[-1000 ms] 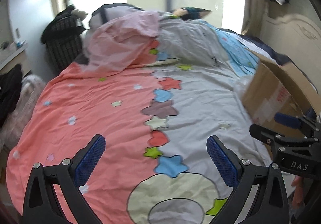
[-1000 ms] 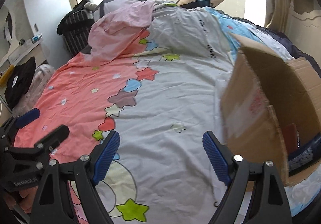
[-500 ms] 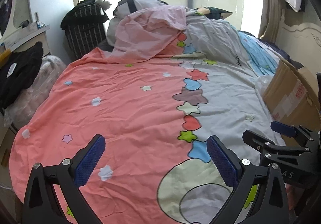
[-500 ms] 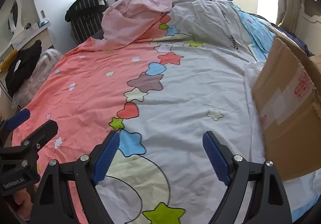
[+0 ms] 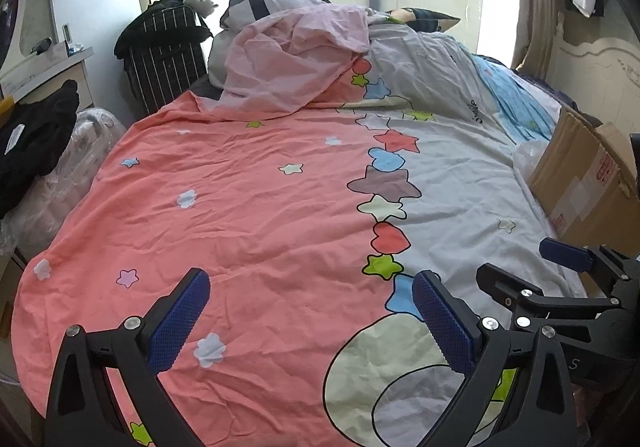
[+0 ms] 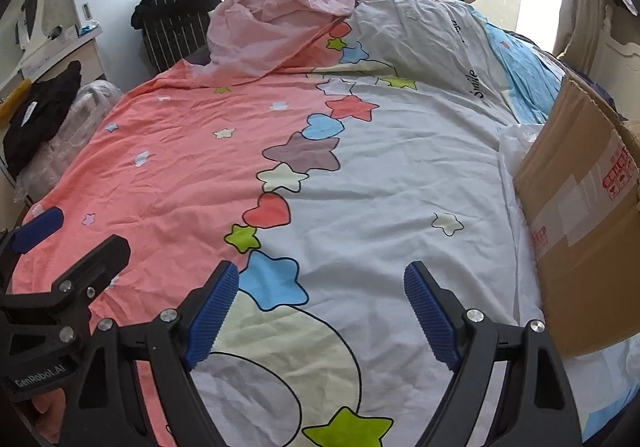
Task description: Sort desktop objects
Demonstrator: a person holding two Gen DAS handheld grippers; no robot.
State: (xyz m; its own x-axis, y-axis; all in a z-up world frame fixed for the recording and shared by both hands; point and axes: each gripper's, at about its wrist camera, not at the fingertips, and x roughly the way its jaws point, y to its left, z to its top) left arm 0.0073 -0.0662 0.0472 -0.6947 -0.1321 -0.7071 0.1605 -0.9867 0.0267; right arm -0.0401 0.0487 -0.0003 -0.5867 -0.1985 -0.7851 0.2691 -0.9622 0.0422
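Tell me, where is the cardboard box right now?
The cardboard box sits on the bed's right edge in both views, on the white half of the star-print duvet, beside crumpled clear plastic.

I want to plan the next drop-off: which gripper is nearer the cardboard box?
Right. The right gripper hovers beside the cardboard box; the left gripper sits farther away, beyond the right one.

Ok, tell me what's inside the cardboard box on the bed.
Cannot tell. The cardboard box shows only its taped outer wall and a raised flap in both views; its inside faces away, so any contents are hidden.
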